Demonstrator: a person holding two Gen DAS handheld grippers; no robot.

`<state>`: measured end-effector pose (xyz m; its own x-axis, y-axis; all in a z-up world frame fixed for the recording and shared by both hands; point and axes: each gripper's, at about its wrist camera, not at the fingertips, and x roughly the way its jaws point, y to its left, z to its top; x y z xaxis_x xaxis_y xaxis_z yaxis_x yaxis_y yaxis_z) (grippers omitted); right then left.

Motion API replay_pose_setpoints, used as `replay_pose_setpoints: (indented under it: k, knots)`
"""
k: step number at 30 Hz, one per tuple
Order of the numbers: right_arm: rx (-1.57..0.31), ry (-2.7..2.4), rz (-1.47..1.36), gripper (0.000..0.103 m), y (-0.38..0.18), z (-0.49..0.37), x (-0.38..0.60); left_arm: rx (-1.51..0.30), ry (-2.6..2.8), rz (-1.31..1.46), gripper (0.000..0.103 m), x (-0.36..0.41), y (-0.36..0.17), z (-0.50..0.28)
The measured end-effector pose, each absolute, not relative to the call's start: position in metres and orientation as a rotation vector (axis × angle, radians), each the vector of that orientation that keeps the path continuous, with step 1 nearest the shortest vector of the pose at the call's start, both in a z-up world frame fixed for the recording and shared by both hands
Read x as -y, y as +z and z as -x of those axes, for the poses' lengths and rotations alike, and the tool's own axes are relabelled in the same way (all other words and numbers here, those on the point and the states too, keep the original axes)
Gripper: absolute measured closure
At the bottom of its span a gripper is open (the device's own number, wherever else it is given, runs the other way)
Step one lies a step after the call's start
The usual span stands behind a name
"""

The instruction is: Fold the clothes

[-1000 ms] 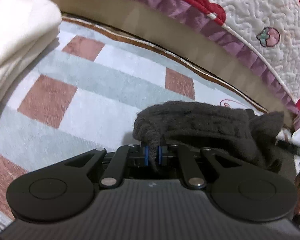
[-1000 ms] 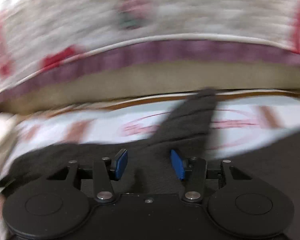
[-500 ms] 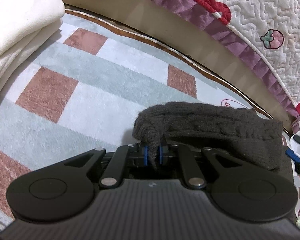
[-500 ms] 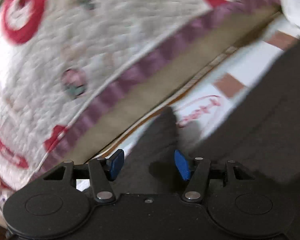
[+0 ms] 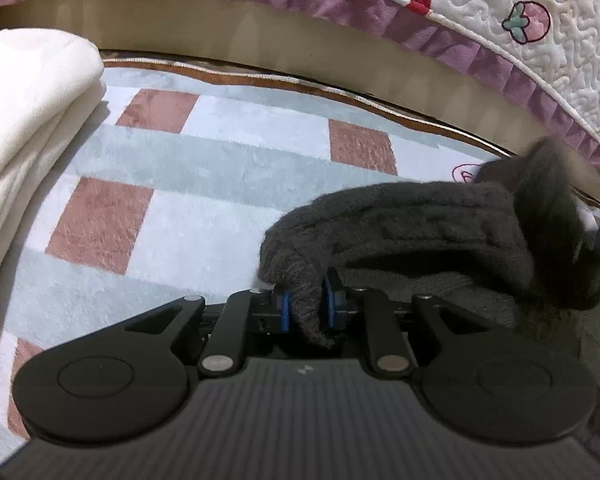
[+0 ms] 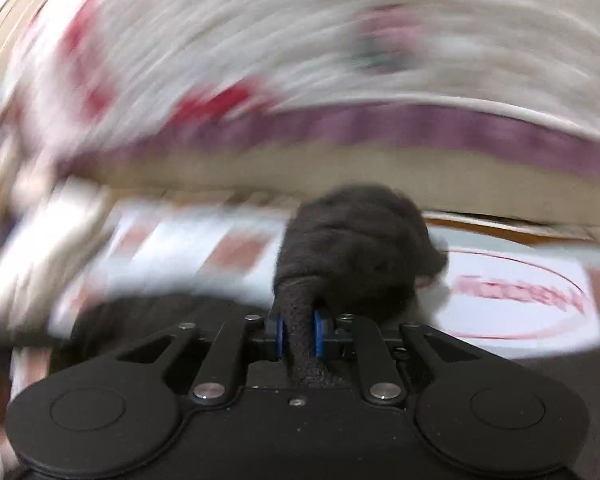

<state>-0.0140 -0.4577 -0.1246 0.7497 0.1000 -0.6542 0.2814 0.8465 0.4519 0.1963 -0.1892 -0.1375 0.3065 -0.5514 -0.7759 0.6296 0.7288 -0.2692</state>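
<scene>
Left wrist view, left to right. A folded cream blanket [image 5: 24, 128] lies at the left edge, on a checked rug [image 5: 204, 184] of pale blue, white and rust squares. The left gripper [image 5: 305, 307] sits low at centre; its blue-padded fingers [image 5: 285, 312] are closed on a pinched fold of the dark grey knitted garment [image 5: 412, 224]. From that fold the garment extends rightward, bunched on the rug, with a raised, blurred portion at its far right end. Behind the rug runs a tan bed base, and above it a quilted bedspread [image 5: 520, 4] with a purple ruffle and strawberry motifs.

Right wrist view, left to right. The background is heavily motion-blurred; the rug and bedspread are only roughly recognisable. The right gripper [image 6: 298, 334] is at centre, its fingers [image 6: 320, 334] closed on a narrow strip of the same garment, which rises in a rounded lump just ahead of the fingers. A red oval print on the rug shows to the right.
</scene>
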Motion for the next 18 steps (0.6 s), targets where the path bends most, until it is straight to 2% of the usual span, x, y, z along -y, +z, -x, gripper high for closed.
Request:
replay_pose_setpoints:
  k: [3,4,7,10,18]
  knots:
    - [-0.788,0.024,-0.449,0.066,-0.118,-0.010,0.434,-1.001,-0.782,-0.076,0.086,0.187,-0.139,-0.197]
    - [-0.808,0.067,-0.410,0.065,-0.116,-0.018,0.426,-1.002,-0.782,-0.075,0.086,0.188,-0.139,-0.197]
    - [-0.697,0.081,-0.654,0.062,-0.112,-0.002,0.461,-1.003,-0.784,-0.075,0.086,0.188,-0.140,-0.198]
    - [-0.576,0.007,-0.830,0.049,-0.112,0.017,0.495,-1.003,-0.784,-0.076,0.086,0.189,-0.140,-0.197]
    - [-0.491,-0.164,-0.709,0.046,-0.092,0.027,0.514,-1.012,-0.791,-0.067,0.086,0.188,-0.142,-0.199]
